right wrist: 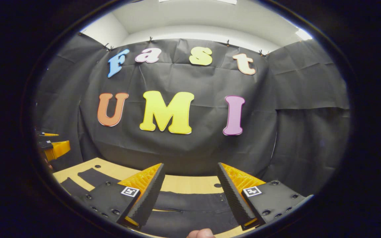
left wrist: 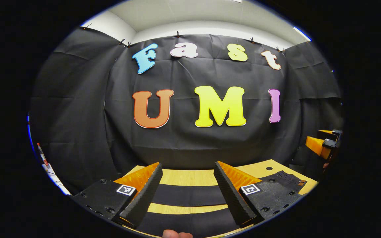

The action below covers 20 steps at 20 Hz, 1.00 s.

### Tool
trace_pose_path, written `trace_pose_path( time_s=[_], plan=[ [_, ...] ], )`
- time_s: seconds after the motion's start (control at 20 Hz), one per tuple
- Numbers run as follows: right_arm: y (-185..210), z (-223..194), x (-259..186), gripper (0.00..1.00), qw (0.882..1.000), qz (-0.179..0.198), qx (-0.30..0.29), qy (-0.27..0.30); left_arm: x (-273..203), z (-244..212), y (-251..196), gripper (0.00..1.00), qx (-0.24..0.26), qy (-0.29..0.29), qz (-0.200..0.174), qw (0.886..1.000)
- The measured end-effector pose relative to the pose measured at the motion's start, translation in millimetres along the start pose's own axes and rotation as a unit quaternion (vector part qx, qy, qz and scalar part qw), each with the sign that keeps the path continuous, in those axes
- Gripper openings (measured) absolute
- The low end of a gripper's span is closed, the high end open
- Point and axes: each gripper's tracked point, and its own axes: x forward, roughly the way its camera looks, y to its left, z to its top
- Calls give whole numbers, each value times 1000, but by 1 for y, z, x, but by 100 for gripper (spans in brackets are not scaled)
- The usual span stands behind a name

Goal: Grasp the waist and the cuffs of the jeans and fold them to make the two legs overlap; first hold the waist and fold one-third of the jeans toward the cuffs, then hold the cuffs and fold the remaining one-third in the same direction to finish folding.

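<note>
Step in hand: none yet begun, by my reading; the approach before the first fold, legs still side by side.

Jeans (left wrist: 189,195): dark, laid flat on the tabletop (left wrist: 190,177), two legs showing as separate bands with bare wood between; the waist end (left wrist: 286,180) lies toward the right.

Left tongs (left wrist: 188,193): held above the legs, jaws apart, gripping nothing.

Right tongs (right wrist: 190,195): above the waist region (right wrist: 193,201), jaws apart, gripping nothing.

Next move, as judged: lower both tongs to the cloth, pinch waist and cuffs, bring one leg over the other.

Surface: light wooden tabletop, small round holes in it.

Room: booth hung with black cloth wall (left wrist: 78,109), white ceiling (left wrist: 210,16) above.
</note>
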Motion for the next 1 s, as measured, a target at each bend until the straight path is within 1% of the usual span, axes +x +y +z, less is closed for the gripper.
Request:
trace_pose_path(
  time_s=[0.55,0.7,0.8,0.85,0.9,1.0],
  plan=[
    [-1,-4,9,96,1000,5,2,3,4,4,-3,100,3,-5,4,1000],
    [-9,-16,15,98,1000,10,11,22,6,-6,4,99,-13,12,13,1000],
    [-31,-34,22,96,999,8,13,48,2,-24,24,100,-33,42,39,998],
    [-47,-43,24,97,998,6,21,65,-2,-37,38,100,-49,62,58,995],
    [-67,-55,26,98,996,-2,29,83,-8,-50,52,100,-69,83,81,991],
    [-111,-83,28,98,991,-23,43,121,-24,-82,87,100,-108,128,137,976]
  ],
)
